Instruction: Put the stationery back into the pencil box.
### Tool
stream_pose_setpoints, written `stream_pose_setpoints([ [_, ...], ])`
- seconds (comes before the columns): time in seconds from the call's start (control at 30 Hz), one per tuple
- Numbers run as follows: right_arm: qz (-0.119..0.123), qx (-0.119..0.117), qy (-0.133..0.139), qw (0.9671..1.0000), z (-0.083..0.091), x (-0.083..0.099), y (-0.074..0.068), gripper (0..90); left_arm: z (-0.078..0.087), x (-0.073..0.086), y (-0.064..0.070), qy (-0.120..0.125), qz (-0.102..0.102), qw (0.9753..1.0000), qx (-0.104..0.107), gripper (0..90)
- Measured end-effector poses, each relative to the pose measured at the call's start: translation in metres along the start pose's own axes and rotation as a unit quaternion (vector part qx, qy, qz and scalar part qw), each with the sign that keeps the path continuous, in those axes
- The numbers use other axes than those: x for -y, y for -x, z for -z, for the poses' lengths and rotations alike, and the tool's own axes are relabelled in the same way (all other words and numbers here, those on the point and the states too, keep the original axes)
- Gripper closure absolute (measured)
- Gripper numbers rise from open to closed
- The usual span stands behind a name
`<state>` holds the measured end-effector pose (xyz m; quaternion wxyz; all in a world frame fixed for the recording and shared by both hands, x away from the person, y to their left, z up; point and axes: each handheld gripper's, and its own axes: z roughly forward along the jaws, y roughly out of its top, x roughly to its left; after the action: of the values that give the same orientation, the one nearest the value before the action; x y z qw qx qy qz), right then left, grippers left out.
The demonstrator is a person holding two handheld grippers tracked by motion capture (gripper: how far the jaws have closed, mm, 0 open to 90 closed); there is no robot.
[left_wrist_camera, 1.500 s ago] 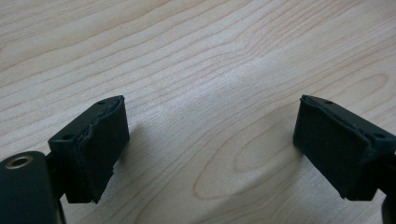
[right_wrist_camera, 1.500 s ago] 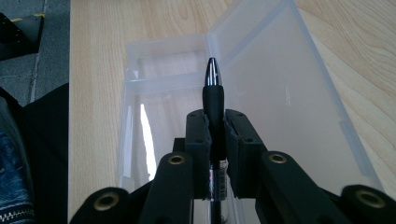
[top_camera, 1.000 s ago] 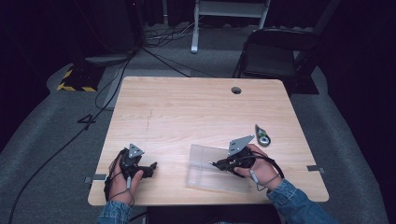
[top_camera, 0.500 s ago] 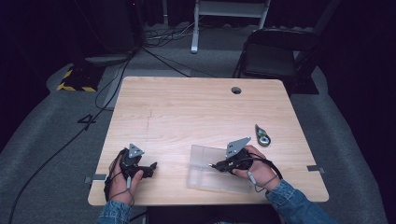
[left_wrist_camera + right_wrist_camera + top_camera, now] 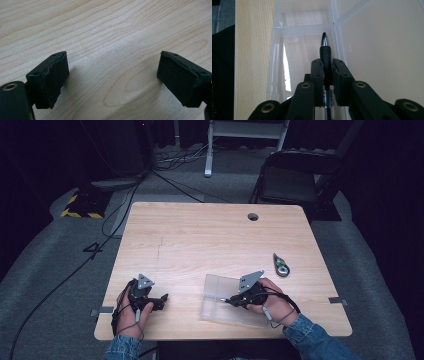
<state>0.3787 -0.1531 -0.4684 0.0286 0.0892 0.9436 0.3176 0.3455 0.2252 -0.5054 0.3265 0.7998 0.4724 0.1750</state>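
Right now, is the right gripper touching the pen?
Touching. In the right gripper view the right gripper is clamped on the pen, both pads pressed against its black barrel, above the clear tray.

Blue denim sleeves (image 5: 311, 336) at both wrists. Black two-jaw grippers, left (image 5: 161, 300) and right (image 5: 226, 300), topped with grey three-cornered plates. Brass-ringed screw holes, thin trailing cables.

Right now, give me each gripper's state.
Left gripper: open, empty, over the table.
Right gripper: shut on a pen, over the clear tray.
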Motion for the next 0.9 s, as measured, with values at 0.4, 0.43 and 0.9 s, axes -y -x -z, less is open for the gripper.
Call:
stream_pose_setpoints([
  [0.4, 0.017, 0.02, -0.015, 0.9995, -0.003, -0.002, -0.005, 79.3, 0.0, 0.0, 0.0, 0.0, 0.0, 1.0, 0.0, 10.9],
  [0.43, 0.017, 0.021, -0.014, 0.9995, -0.003, -0.002, -0.005, 79.2, 0.0, 0.0, 0.0, 0.0, 0.0, 1.0, 0.0, 10.9],
  [0.9, -0.049, 0.038, 0.076, 0.9952, 0.042, -0.003, 0.009, 66.6, 0.0, 0.0, 0.0, 0.001, -0.001, 1.0, 0.0, 10.9],
])
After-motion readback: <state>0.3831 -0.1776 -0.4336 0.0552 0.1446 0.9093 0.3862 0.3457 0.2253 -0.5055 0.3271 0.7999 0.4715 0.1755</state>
